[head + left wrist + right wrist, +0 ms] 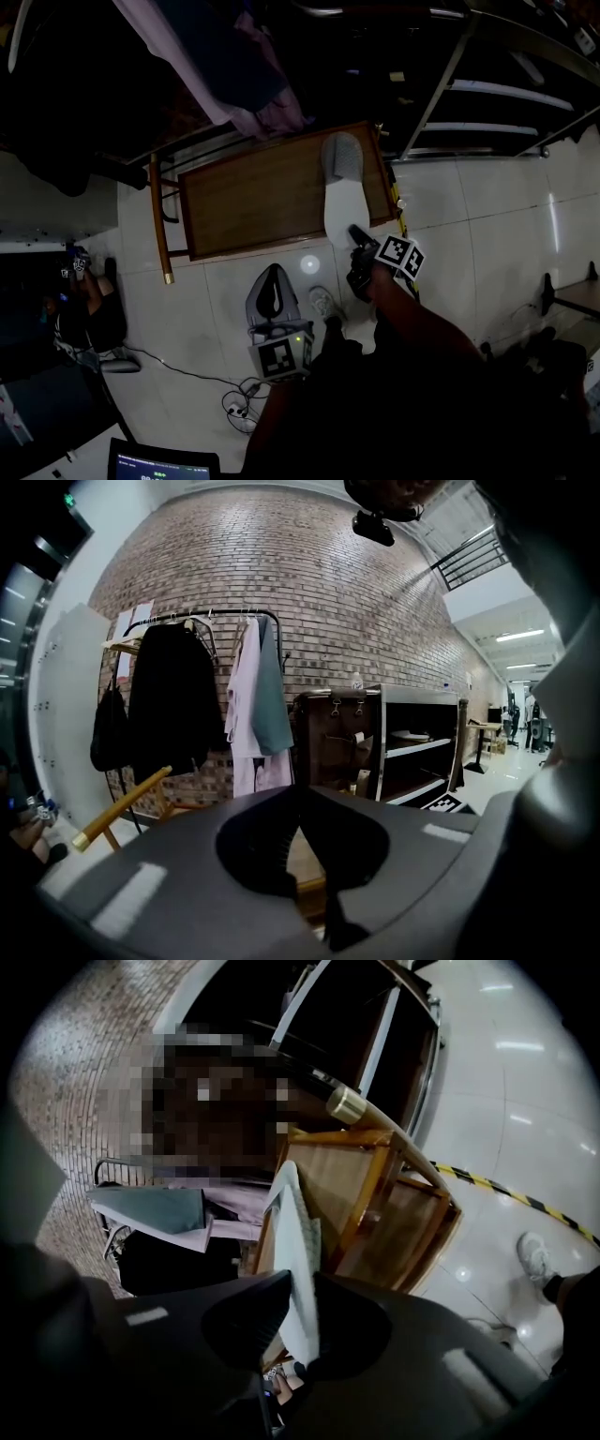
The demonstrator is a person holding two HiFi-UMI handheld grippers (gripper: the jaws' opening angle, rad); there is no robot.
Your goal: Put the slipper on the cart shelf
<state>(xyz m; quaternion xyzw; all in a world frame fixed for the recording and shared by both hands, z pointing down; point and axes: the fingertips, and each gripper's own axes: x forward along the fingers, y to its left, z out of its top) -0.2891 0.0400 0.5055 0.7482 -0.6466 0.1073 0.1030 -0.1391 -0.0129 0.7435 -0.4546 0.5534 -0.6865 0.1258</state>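
A white slipper (343, 202) with a grey toe strap lies along the right end of the wooden cart shelf (253, 202), its heel over the near edge. My right gripper (357, 234) is at that heel. In the right gripper view the slipper's thin sole (298, 1232) stands edge-on between the jaws, and my right gripper (298, 1283) is shut on it, a pad pressed against each side. My left gripper (272, 289) hangs lower, above the floor in front of the cart. In its own view my left gripper (298, 794) is shut with nothing in it.
A clothes rack with hanging garments (253, 94) stands behind the cart, and a metal shelf unit (487, 84) is at the back right. The person's shoe (322, 302) and cables (239, 398) are on the tiled floor. Another person (84, 314) sits at the left.
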